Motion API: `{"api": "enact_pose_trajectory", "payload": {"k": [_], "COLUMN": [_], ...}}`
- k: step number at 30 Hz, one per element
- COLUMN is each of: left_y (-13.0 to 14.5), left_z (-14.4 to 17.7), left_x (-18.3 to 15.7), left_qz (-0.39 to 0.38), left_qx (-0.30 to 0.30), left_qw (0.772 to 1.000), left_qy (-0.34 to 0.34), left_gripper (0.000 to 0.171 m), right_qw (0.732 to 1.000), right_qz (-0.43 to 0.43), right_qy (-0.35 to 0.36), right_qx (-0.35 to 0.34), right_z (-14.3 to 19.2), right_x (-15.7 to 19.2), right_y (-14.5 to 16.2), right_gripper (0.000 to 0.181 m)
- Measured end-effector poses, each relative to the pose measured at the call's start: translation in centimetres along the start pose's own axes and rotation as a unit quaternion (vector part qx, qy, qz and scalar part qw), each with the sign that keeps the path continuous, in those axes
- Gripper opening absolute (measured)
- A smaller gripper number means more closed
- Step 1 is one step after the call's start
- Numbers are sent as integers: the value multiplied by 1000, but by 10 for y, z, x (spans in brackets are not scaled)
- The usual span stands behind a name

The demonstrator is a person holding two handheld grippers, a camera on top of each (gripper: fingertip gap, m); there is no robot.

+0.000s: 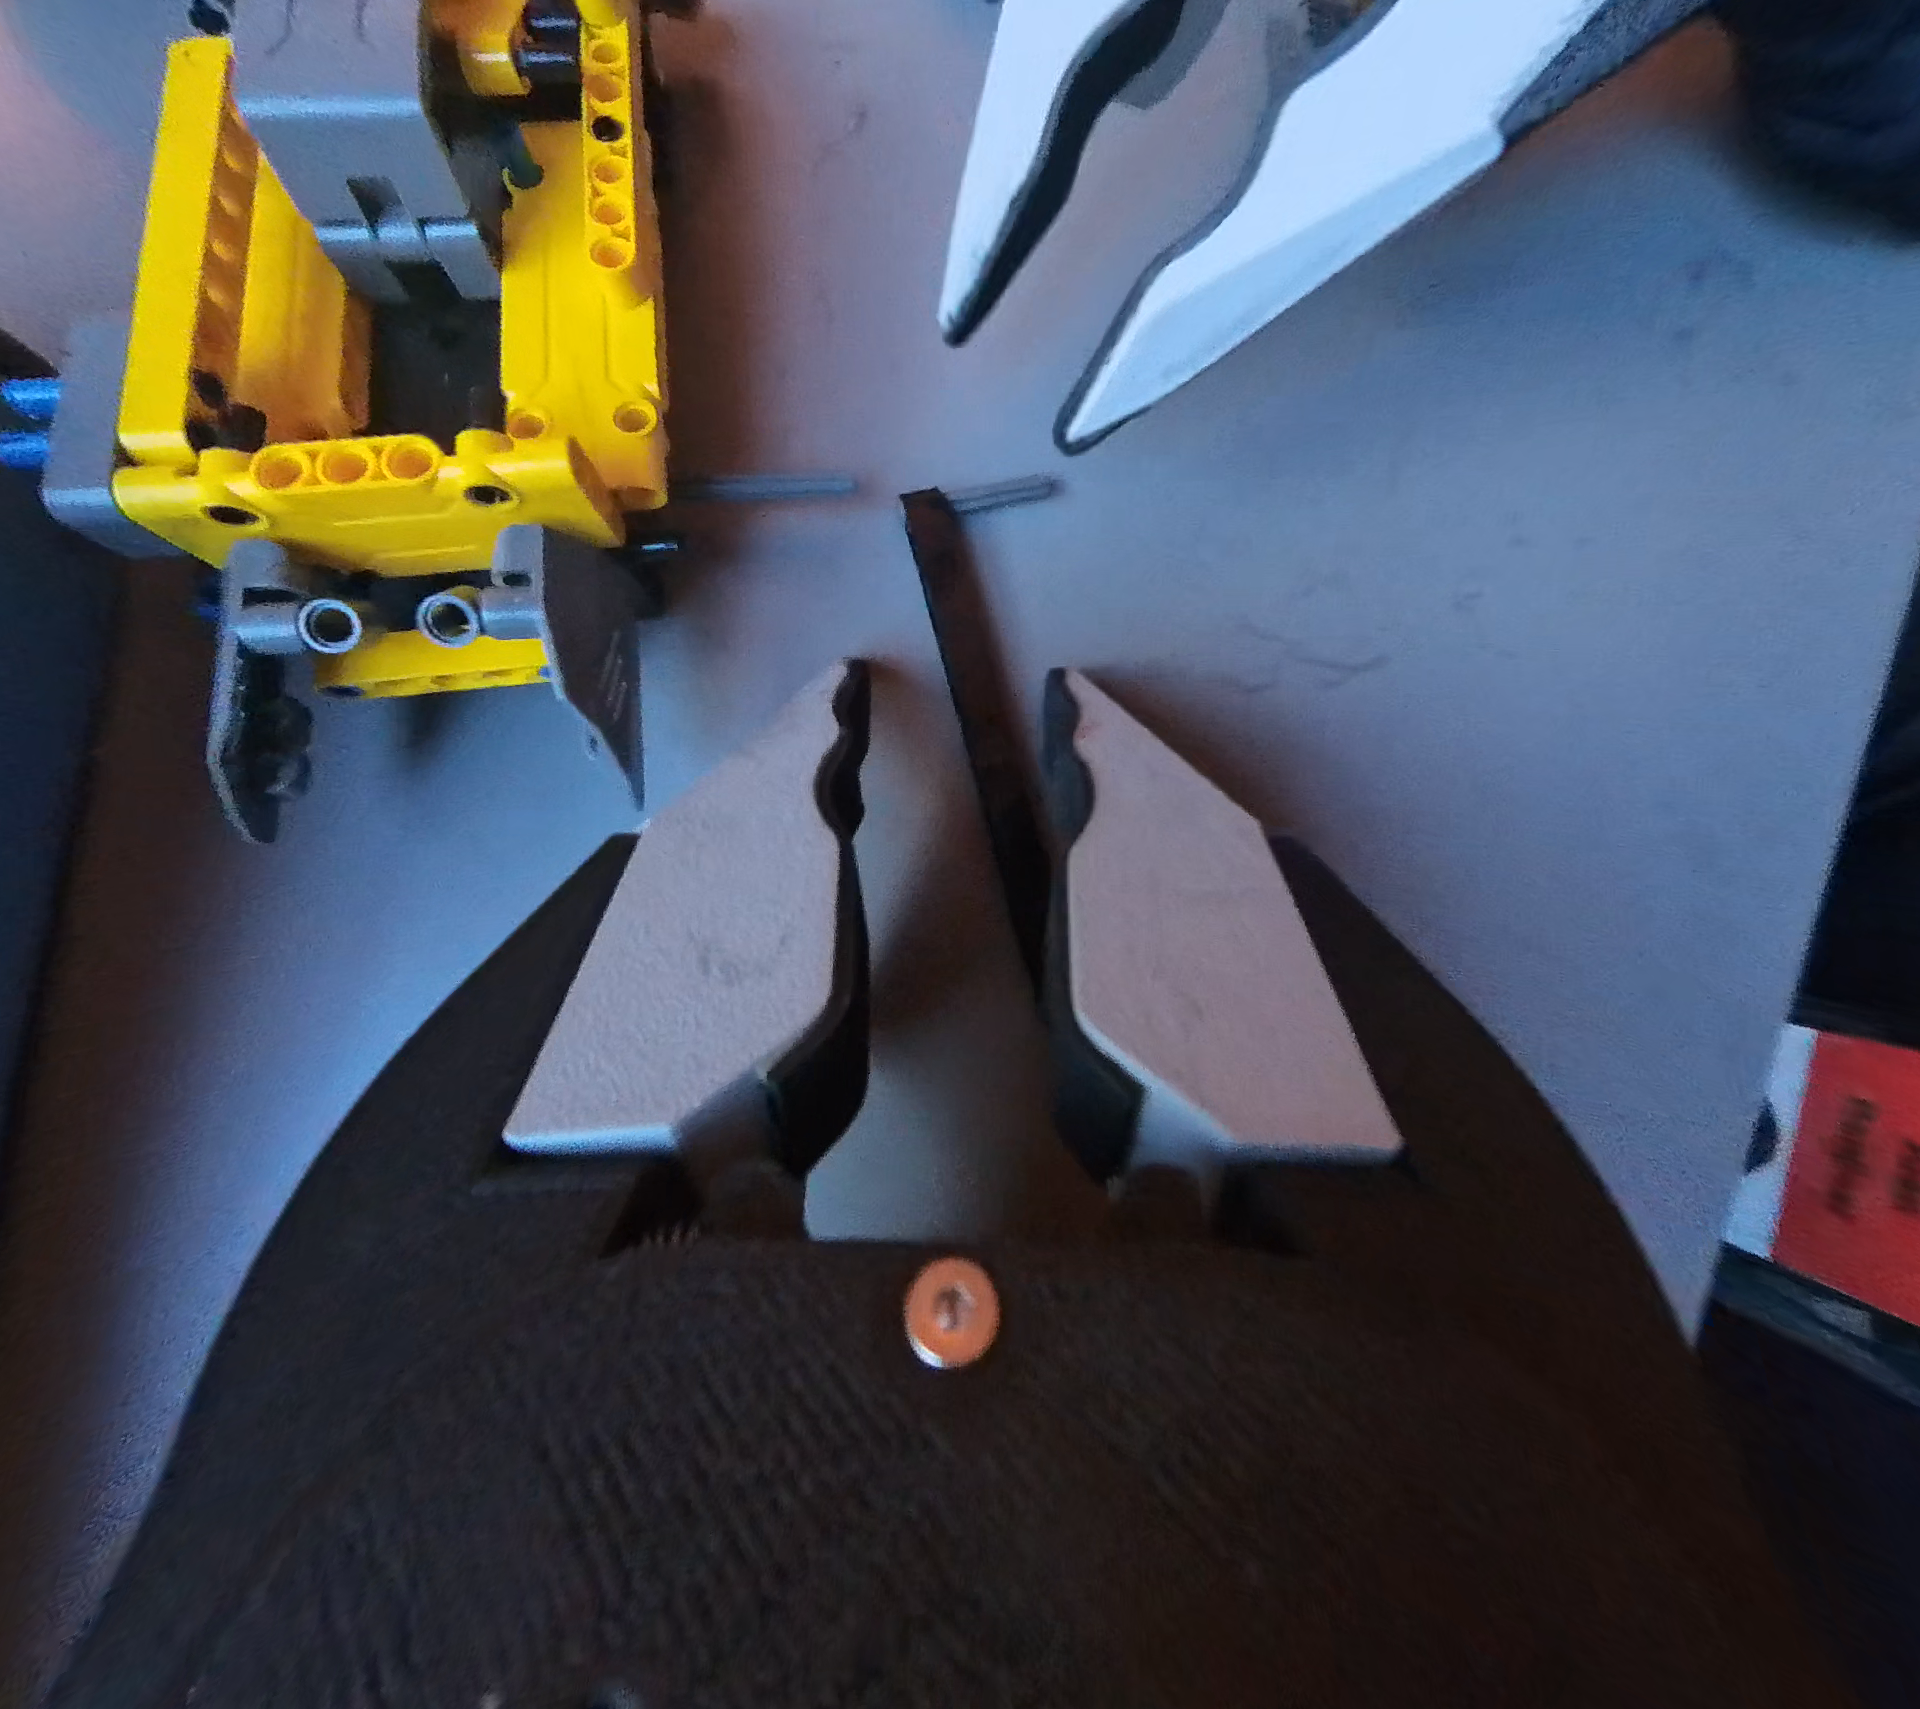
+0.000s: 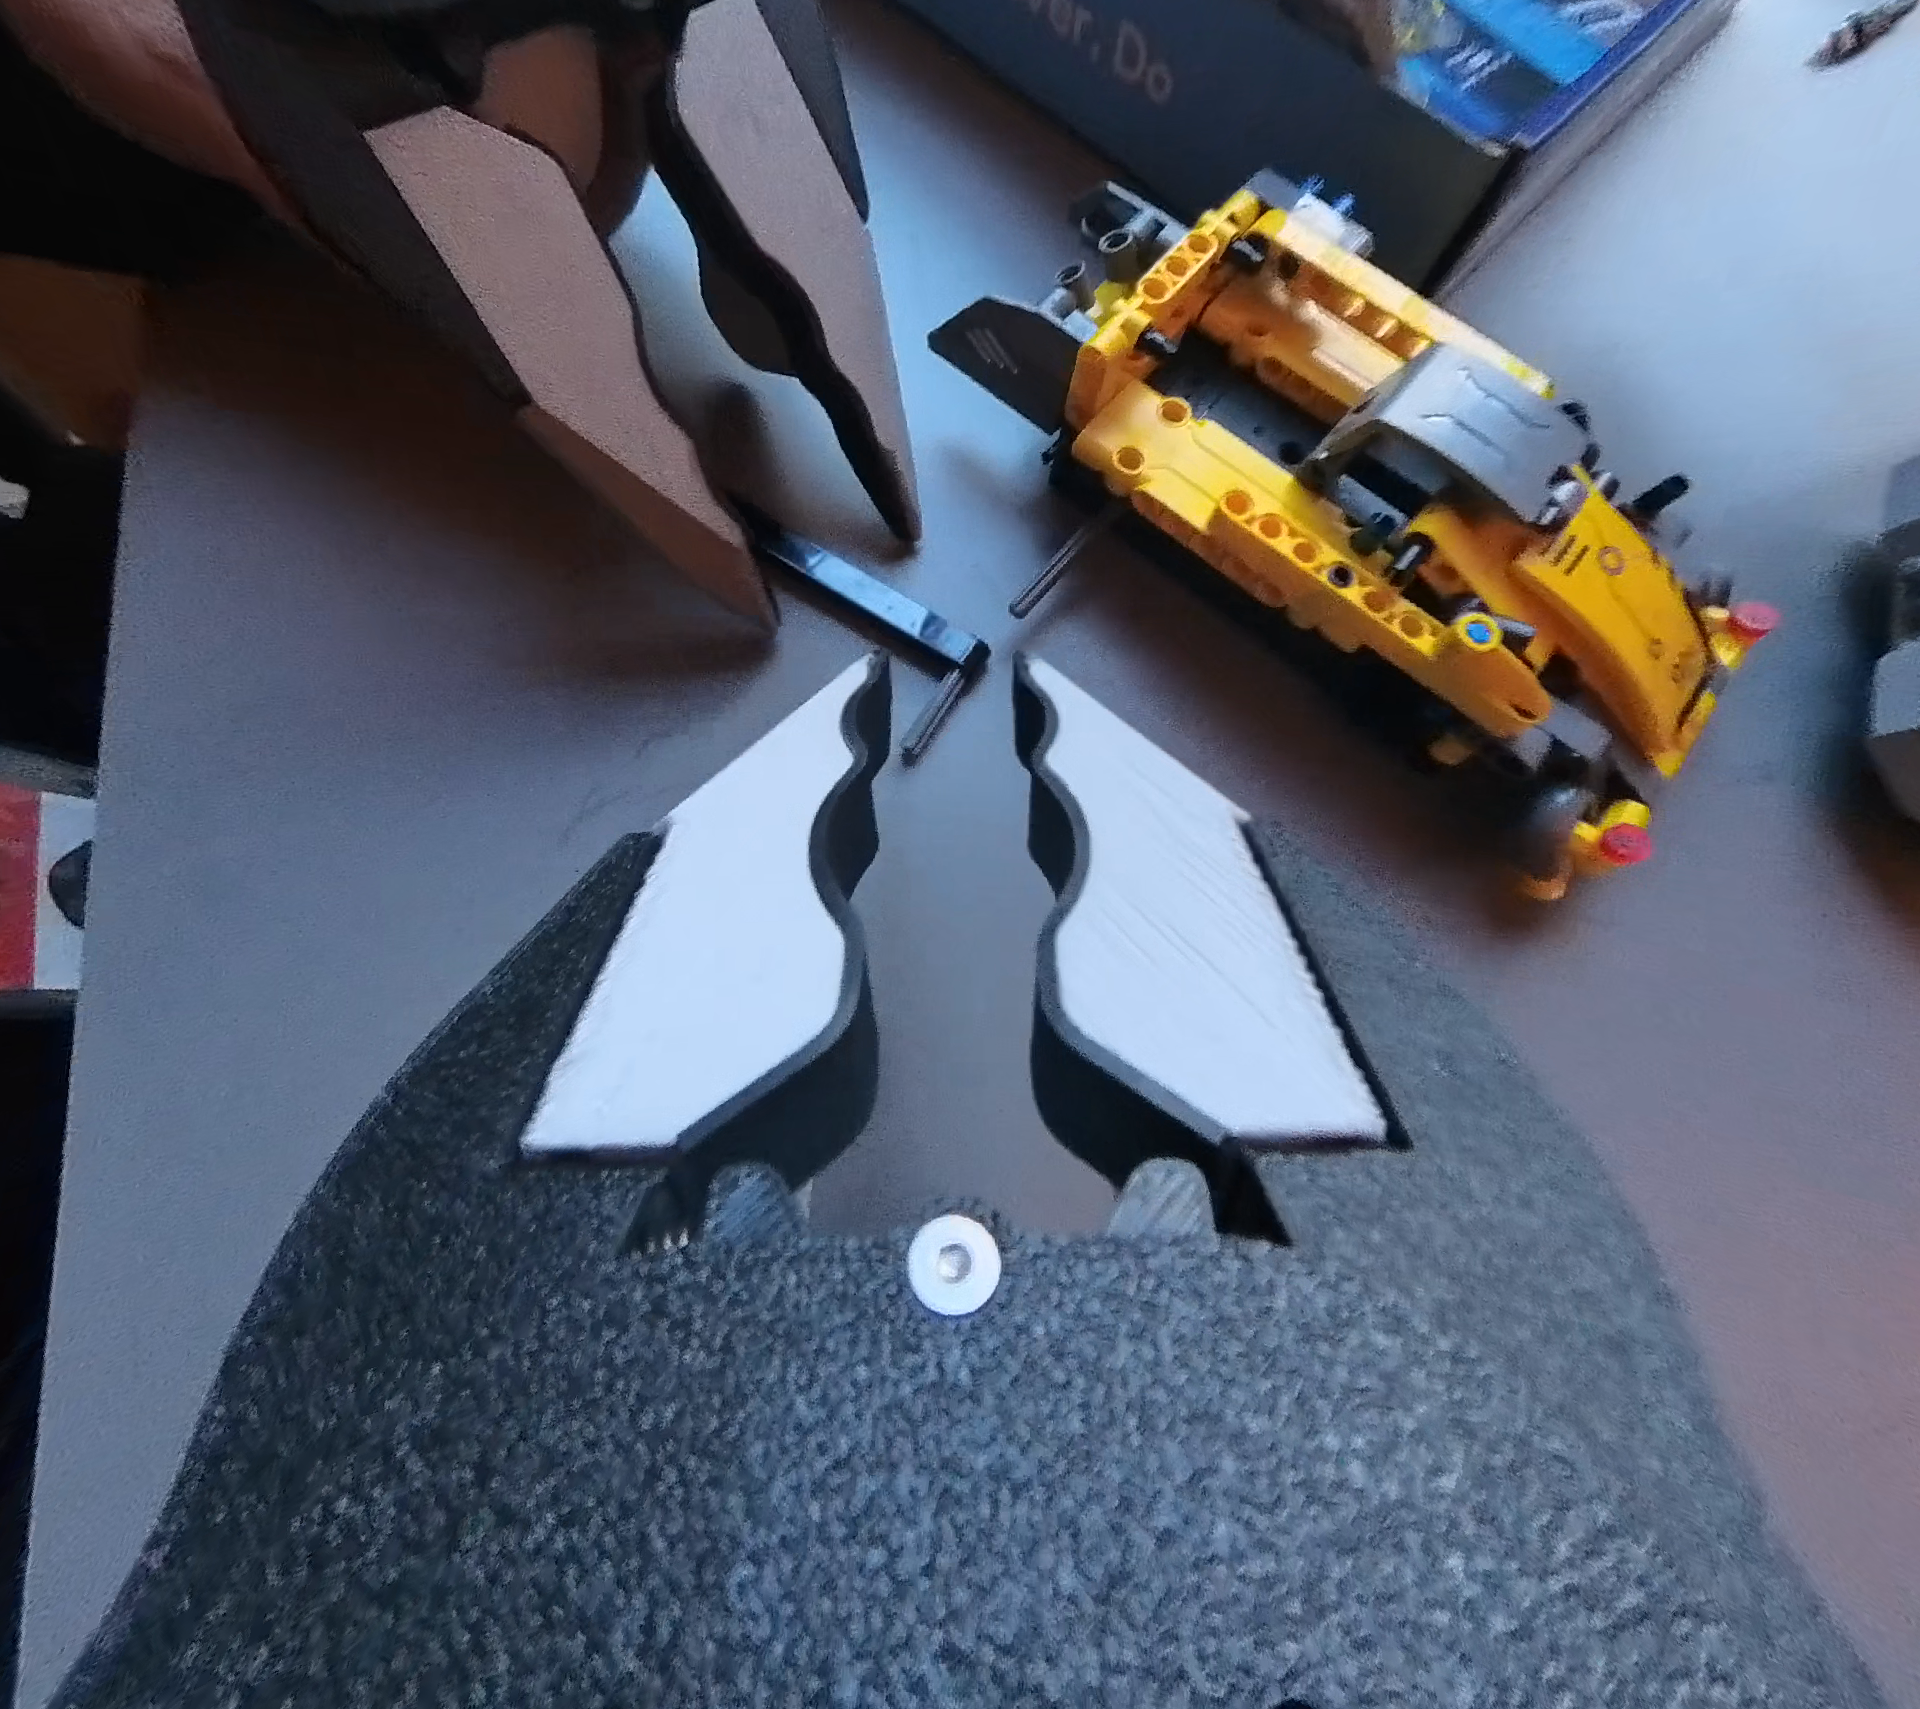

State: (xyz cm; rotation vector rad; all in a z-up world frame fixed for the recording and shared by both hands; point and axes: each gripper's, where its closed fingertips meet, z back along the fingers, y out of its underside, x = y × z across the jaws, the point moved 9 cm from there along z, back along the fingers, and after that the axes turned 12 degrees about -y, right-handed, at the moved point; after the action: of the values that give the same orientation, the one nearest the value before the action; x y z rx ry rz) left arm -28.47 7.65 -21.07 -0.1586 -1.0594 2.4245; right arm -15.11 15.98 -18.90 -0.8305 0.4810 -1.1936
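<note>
Resting on the grey counter (image 1: 1455, 620), a flat black strip (image 1: 977, 724) lies between the fingers of the left gripper (image 1: 956, 672), its long axis running roughly along those fingers and its far end projecting past the tips. In the left wrist view the strip sits against the inner face of the right-hand finger, while a clear gap shows on the other side, so the jaws stand parted and are not clamped on it; whether the strip is lifted or lying flat cannot be told. The right gripper (image 2: 951, 662) faces it from the opposite side, jaws also parted and holding nothing, tips just short of the strip's free end (image 2: 883, 599). A thin dark rod (image 2: 940, 714) lies at that end, crossing between the right gripper's tips; a second thin rod (image 2: 1060, 563) lies nearer the yellow brick-built vehicle (image 2: 1351, 496). The vehicle stands beside both grippers, apart from each. Behind it sits a dark cardboard box (image 2: 1039, 28). Of the two, the left gripper is nearer the strip.
</note>
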Motion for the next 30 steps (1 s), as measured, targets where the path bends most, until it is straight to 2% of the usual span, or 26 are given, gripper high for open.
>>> {"api": "enact_pose_trajectory", "payload": {"k": [2,8,12,13,18,20,22,27,30], "left_y": [-1,-1,-2,-2,-3,-4,-4,-4,-4], "left_z": [-1,-2,-3,-2,-3,-5,-5,-5,-4], "left_x": [0,0,-1,-3,-5,-5,-4,-3,-6], "left_qz": [-12,-7,-8,-11,-17,-28,-37,-38,-53], "left_qx": [-1,-3,-3,-2,-6,-8,-10,-11,-15], "left_qw": [1000,1000,1000,1000,1000,999,998,998,997], "left_qy": [-18,-14,-11,0,-5,-32,-50,-49,-62], "left_gripper": [25,24,17,9,8,6,6,6,6], "right_qw": [999,995,994,994,994,993,991,991,991], "right_qz": [-2,1,9,11,-8,-26,-47,-88,-116], "right_qy": [13,28,16,19,26,20,44,65,66], "right_qx": [29,100,105,106,110,110,116,77,23], "right_z": [-6,-19,-20,-20,-13,-12,-8,7,12], "right_x": [-1,-1,2,2,7,11,10,11,12], "right_y": [1,6,7,7,7,9,12,18,12], "right_gripper": [17,22,6,5,2,0,0,0,0]}}
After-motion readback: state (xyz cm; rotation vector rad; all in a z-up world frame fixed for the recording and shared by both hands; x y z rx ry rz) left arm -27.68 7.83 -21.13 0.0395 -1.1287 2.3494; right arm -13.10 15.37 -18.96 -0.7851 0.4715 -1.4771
